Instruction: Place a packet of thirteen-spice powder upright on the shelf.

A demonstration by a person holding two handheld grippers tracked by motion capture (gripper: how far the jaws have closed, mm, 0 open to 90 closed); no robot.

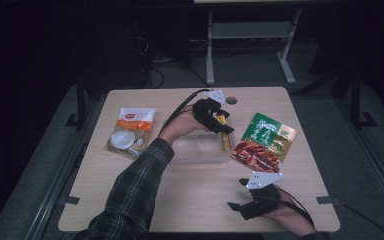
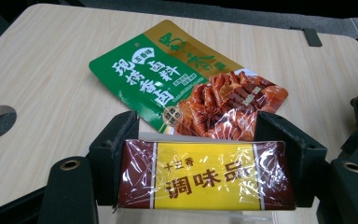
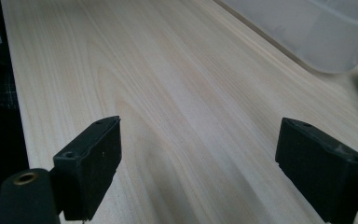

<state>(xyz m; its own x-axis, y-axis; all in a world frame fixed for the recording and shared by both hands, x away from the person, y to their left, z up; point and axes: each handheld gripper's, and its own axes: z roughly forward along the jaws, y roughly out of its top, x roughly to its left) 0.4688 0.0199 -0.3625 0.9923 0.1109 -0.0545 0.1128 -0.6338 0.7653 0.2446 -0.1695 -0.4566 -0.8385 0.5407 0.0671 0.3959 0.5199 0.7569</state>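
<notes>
The left claw (image 2: 205,161) is clamped on a yellow and brown seasoning packet (image 2: 205,175), its jaws pressing the packet's two short ends, and in the high view it holds the packet (image 1: 225,134) above the right end of a clear plastic tub (image 1: 200,150) in the middle of the tabletop (image 1: 190,200). The right claw (image 3: 198,172) stands wide and empty just above bare wood near the front edge. A green and red sauce pouch (image 1: 264,142) lies right of the tub, and a white and orange bag (image 1: 130,131) lies well to its left.

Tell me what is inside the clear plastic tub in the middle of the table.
The clear plastic tub looks empty: pale table shows through it. The left claw holds a yellow-and-maroon wrapped seasoning packet over its right edge, hiding that corner.
</notes>
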